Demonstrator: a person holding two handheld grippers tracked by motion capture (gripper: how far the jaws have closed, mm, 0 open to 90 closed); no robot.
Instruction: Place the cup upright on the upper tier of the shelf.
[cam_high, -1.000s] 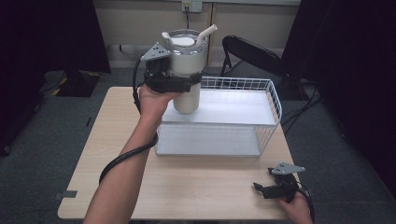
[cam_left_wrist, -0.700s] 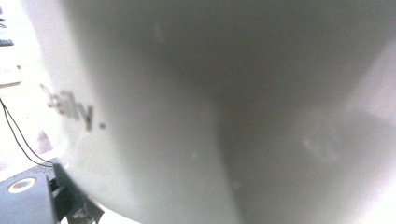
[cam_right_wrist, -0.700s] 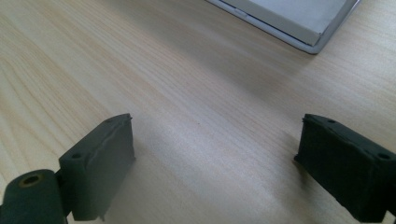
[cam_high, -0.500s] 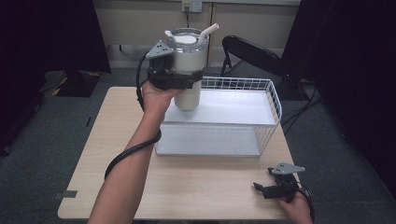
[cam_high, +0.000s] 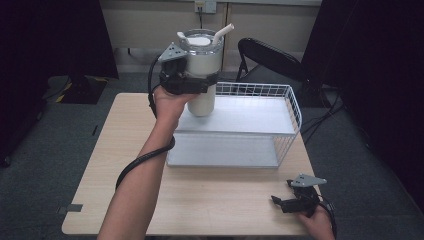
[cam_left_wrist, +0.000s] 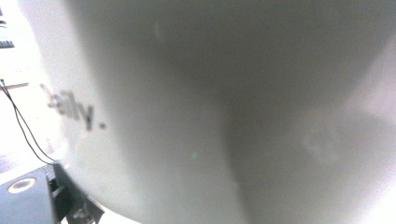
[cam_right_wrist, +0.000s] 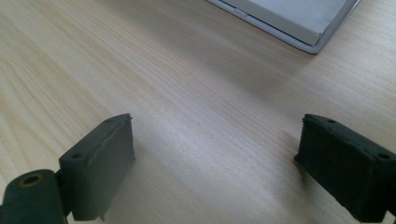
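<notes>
The left gripper clamps a white tumbler (lid and straw on) above the wire rack's upper shelf; setting it down level likely comes next. The right gripper rests spread on the table.

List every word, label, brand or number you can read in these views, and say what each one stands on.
"...aily." in grey letters on the white wall of the tumbler, seen in the left gripper view; the first letter is too blurred to read.
No other text can be read: none on the wire rack, the table or either hand-held gripper.
</notes>
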